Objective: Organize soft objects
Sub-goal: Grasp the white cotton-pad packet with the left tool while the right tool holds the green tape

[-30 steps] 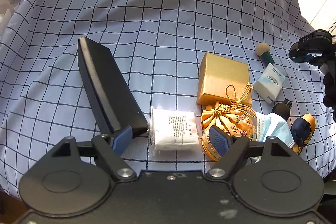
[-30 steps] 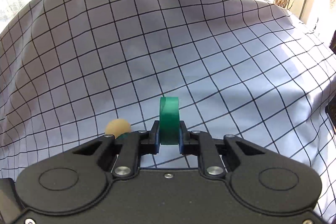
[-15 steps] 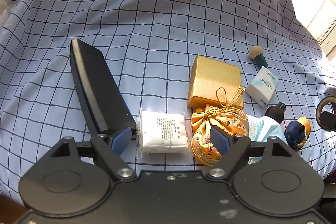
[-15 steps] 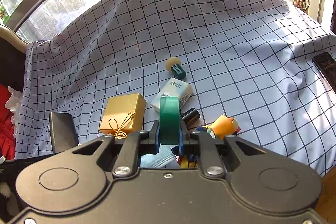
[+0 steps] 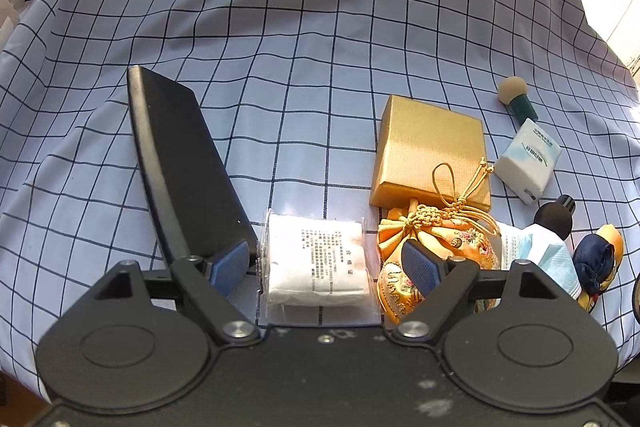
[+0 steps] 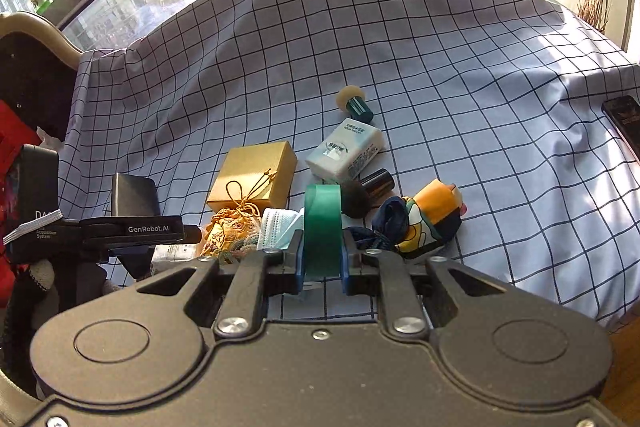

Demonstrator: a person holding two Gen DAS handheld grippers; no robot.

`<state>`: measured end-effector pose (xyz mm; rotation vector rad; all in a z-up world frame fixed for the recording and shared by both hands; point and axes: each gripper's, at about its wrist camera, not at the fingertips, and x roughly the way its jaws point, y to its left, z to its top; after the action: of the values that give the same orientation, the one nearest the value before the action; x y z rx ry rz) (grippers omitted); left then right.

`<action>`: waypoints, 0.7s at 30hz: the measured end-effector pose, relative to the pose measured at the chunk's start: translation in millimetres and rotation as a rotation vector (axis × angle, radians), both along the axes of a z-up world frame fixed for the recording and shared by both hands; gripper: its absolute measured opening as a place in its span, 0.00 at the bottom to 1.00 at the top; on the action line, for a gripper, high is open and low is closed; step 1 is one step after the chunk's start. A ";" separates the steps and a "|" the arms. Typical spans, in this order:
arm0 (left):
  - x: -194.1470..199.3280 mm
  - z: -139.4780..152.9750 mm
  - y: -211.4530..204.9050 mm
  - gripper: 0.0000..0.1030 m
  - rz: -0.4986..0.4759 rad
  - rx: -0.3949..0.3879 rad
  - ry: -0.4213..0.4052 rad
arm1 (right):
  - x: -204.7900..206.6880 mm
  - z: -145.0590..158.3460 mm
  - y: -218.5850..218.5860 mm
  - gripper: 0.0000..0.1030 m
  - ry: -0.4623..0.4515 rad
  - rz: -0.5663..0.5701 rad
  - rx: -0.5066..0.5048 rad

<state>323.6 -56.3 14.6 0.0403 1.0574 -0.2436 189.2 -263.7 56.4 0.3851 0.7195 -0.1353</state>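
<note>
— What does the left gripper have between its fingers?

— Nothing clamped. Its jaws stand wide apart over a checked cloth, straddling a clear-wrapped pack of white cotton pads that lies flat. The left blue pad sits against the near end of a black case; the right one overlaps an orange embroidered drawstring pouch.

— And the right gripper?

— Closed tight on a green roll of tape, held upright on edge above the cloth's near side.

— Where are the soft things?

— Bunched at the cloth's near edge. The pouch's gold cord drapes onto a gold gift box just behind it. A light blue face mask touches the pouch's right side, with a navy and orange folded scarf beyond it.

— Anything else nearby?

— A white tissue packet beside the box, a tan sponge applicator with a green handle behind it, and a black brush between packet and scarf. A dark phone lies well apart at the far right.
</note>
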 end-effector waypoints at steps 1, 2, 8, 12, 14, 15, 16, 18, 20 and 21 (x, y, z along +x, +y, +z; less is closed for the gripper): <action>1.0 -1.8 -1.8 0.80 -0.004 0.005 0.003 | -0.4 0.0 -0.7 0.15 0.000 0.001 0.002; 2.0 -4.5 -4.5 0.80 -0.011 0.015 0.005 | -1.0 -0.3 -1.0 0.15 0.003 0.002 0.003; 7.9 -8.9 -7.6 0.80 -0.017 0.023 0.020 | -3.7 1.5 -1.8 0.15 0.001 0.010 0.010; 8.3 -7.4 -5.0 0.80 -0.027 0.017 0.020 | -6.7 4.2 -2.4 0.15 -0.009 0.008 0.010; 6.3 -6.2 -4.4 0.81 -0.032 0.026 0.015 | -7.4 5.2 -3.6 0.15 -0.013 0.004 0.016; 5.5 -6.1 -4.4 0.81 -0.019 0.056 0.007 | -7.7 5.5 -4.0 0.15 -0.014 0.003 0.016; 5.4 -6.9 -3.9 0.81 0.001 0.093 -0.005 | -7.9 6.0 -4.0 0.15 -0.014 0.003 0.016; 7.7 -10.7 0.1 0.80 0.037 0.133 -0.008 | -7.8 6.2 -4.3 0.15 -0.013 0.005 0.023; 10.1 -11.8 1.9 0.80 0.023 0.112 0.011 | -7.3 6.1 -3.2 0.15 -0.013 0.010 0.024; 12.3 -13.9 3.0 0.80 0.019 0.095 0.033 | -6.8 6.1 -2.0 0.15 -0.011 0.014 0.019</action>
<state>335.9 -53.3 0.7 0.1115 1.1009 -0.1773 182.4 -265.8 62.5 0.3985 0.7124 -0.1133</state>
